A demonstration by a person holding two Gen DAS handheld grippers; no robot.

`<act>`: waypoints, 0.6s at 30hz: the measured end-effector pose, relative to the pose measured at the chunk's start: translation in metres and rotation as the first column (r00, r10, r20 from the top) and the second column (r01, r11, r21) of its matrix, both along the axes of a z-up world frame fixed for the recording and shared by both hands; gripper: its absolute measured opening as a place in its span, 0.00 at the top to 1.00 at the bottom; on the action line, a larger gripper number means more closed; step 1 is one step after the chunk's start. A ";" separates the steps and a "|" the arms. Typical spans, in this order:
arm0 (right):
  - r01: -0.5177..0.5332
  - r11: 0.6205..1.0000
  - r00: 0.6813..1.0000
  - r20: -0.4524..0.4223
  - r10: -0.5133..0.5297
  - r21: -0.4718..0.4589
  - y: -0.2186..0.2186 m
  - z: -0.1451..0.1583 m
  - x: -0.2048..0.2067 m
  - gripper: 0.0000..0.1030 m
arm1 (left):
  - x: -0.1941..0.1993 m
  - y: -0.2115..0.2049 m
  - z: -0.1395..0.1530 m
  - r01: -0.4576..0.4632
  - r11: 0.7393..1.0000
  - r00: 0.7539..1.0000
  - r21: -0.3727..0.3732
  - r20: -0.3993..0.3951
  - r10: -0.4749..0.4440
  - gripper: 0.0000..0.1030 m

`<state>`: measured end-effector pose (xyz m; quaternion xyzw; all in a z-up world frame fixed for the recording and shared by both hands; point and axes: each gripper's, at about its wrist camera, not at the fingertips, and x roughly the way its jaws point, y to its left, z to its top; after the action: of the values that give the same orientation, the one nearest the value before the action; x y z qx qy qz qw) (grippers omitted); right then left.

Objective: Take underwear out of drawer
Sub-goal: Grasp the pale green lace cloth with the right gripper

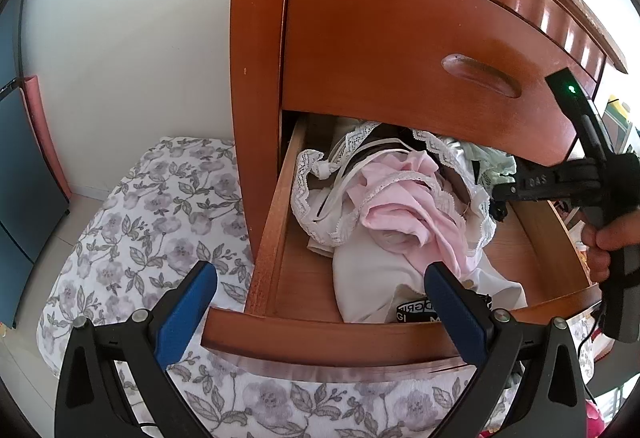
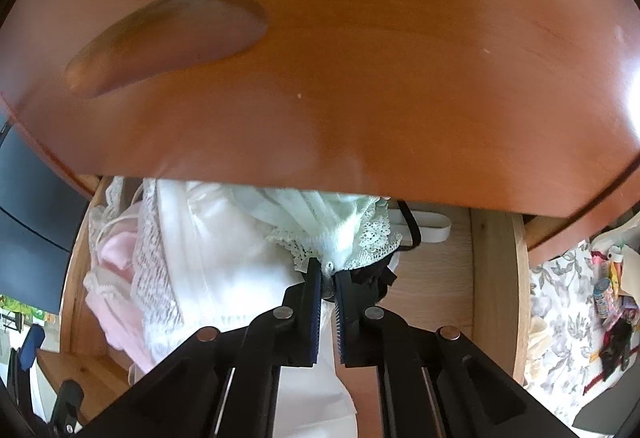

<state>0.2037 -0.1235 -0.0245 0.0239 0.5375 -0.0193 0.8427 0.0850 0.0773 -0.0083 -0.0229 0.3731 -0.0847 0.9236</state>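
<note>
The open wooden drawer (image 1: 320, 338) holds a heap of underwear: a pink piece (image 1: 400, 197), white lace-trimmed pieces (image 1: 316, 197) and a white garment with a black label. My left gripper (image 1: 320, 268) hovers over the drawer's front edge, its blue pads wide open and nothing between them. My right gripper (image 1: 498, 193) reaches into the drawer's right side, held by a person's hand (image 1: 608, 242). In the right wrist view the right gripper (image 2: 328, 266) is shut on the lace edge of pale green underwear (image 2: 328, 222). Dark fabric (image 2: 376, 274) lies just beside the fingertips.
The closed drawer above (image 1: 400, 37) overhangs the open one and hides its back (image 2: 320, 57). A floral bedspread (image 1: 160, 217) lies below and left of the dresser. A blue cabinet (image 1: 24, 177) stands at far left. Small clutter (image 2: 612, 290) sits on floral cloth at right.
</note>
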 end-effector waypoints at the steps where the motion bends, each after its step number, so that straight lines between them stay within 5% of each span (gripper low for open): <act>1: -0.005 1.000 1.000 -0.002 0.005 0.000 -0.002 0.001 -0.001 0.94 | 0.000 0.000 0.000 0.000 1.000 1.000 0.001 0.000 0.000 0.00; 18: -0.048 0.997 0.999 0.018 0.047 0.060 -0.011 0.020 -0.047 0.96 | 0.000 -0.001 0.000 0.001 1.000 1.000 0.003 -0.001 -0.001 0.00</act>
<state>0.1569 -0.1344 -0.0045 0.0365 0.5313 0.0171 0.8462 0.0850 0.0763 -0.0082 -0.0214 0.3736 -0.0846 0.9235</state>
